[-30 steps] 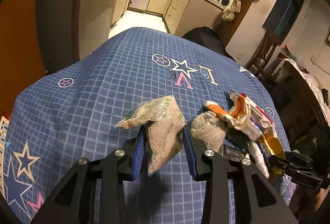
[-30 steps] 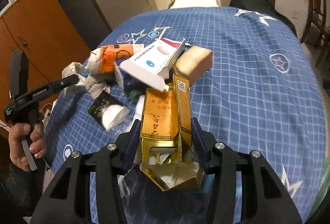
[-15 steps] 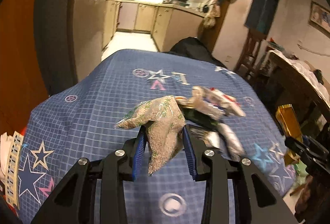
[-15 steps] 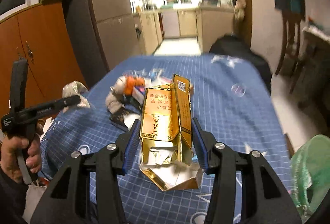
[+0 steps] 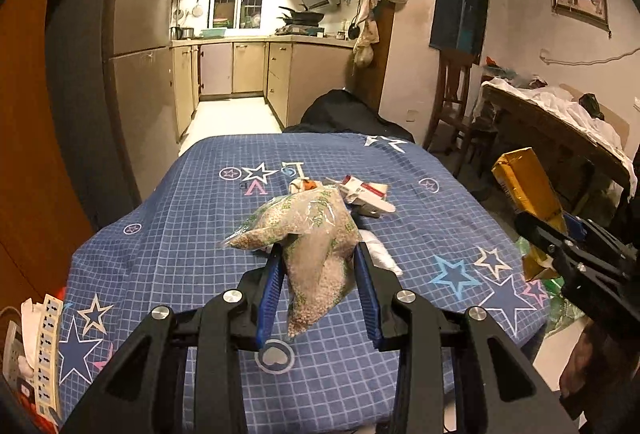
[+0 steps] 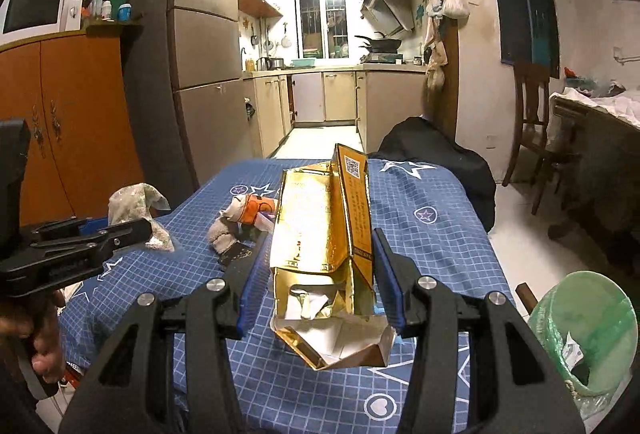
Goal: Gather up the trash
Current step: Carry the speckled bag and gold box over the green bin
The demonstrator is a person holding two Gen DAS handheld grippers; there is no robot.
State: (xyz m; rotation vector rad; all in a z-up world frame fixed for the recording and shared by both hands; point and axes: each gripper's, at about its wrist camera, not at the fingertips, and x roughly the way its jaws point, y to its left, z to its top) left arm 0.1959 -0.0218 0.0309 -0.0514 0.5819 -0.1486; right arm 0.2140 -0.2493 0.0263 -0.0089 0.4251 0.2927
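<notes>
My left gripper [image 5: 320, 266] is shut on a clear plastic bag of grain [image 5: 312, 234] and holds it above the blue star tablecloth [image 5: 180, 226]. My right gripper [image 6: 320, 262] is shut on an opened gold carton [image 6: 324, 226] and holds it up over the table's near right corner. The carton also shows in the left wrist view [image 5: 526, 182], and the bag shows in the right wrist view [image 6: 136, 204]. A pile of trash [image 6: 244, 220], with an orange-and-white wrapper, grey rag and a red-and-white box [image 5: 364, 192], lies mid-table.
A bin lined with a green bag [image 6: 584, 326] stands by the table's near right corner. A black bag [image 6: 436, 158] sits behind the table. A wooden chair [image 6: 536, 122] and cluttered side table [image 5: 560, 122] are to the right. An orange cabinet [image 6: 68, 122] is at left.
Both grippers have lifted and pulled back from the pile with their loads. The views now take in the whole table and kitchen, and the green-lined bin has come further into the right wrist view.
</notes>
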